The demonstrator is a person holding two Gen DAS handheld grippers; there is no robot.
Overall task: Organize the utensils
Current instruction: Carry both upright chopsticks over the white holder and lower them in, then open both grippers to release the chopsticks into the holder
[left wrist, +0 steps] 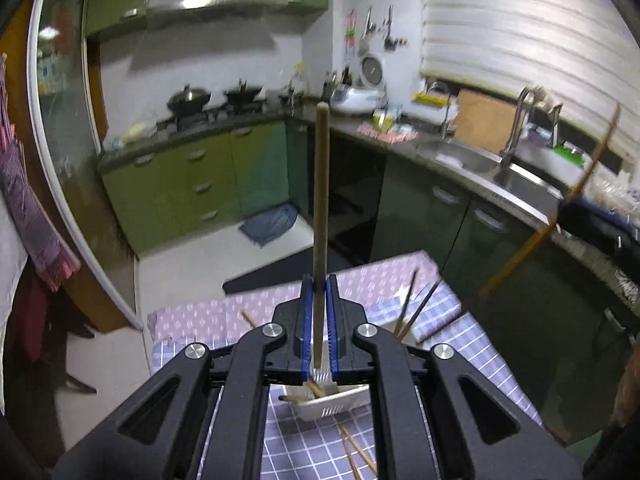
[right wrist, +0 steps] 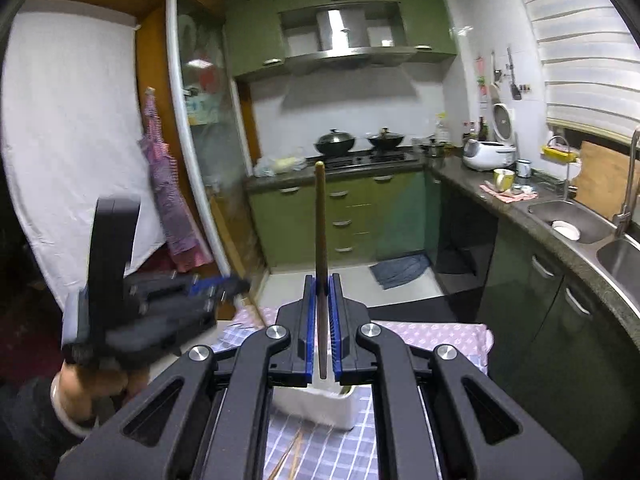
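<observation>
Left gripper (left wrist: 320,286) fingers clamp a chopstick (left wrist: 321,200) pointing straight ahead; right gripper (right wrist: 321,286) fingers clamp another chopstick (right wrist: 320,232). Below the fingers, the left view alone shows chopsticks inside the white basket (left wrist: 332,404) on the surface (left wrist: 472,360).

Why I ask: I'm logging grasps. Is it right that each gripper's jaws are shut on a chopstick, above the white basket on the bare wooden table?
Not quite. The left gripper and right gripper each clamp a chopstick above the white basket, but the table carries a purple checked cloth, as the left wrist view shows.
</observation>
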